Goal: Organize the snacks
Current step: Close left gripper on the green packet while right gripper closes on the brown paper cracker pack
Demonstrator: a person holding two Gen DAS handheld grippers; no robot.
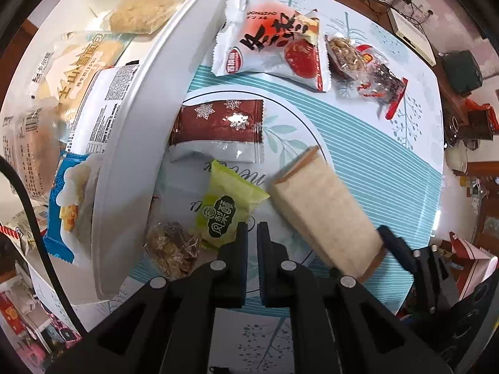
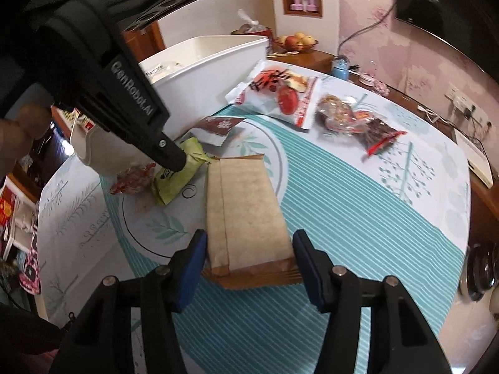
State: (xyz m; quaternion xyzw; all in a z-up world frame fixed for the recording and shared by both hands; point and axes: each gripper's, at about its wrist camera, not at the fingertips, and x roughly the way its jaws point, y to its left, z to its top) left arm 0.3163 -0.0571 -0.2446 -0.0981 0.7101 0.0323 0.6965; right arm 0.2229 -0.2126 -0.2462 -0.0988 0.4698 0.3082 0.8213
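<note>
My right gripper (image 2: 249, 260) is shut on the near end of a long beige packet (image 2: 246, 205), which reaches away over the teal-striped tablecloth (image 2: 358, 218). In the left wrist view that beige packet (image 1: 324, 215) lies slanted at the right, with one of the right gripper's fingers (image 1: 389, 240) at its end. My left gripper (image 1: 252, 233) points down, shut and holding nothing, just above a green packet (image 1: 227, 208). Seen from the right wrist, the left gripper (image 2: 174, 160) hangs over that green packet (image 2: 177, 174).
A white bin (image 1: 131, 155) at the left holds several snack packets. Loose on the cloth are a brown snowflake packet (image 1: 218, 124), a white-and-red packet (image 1: 271, 50), clear nut packets (image 1: 358, 62) and a nut cluster (image 1: 171, 249). Beyond the table stands a fruit bowl (image 2: 296, 42).
</note>
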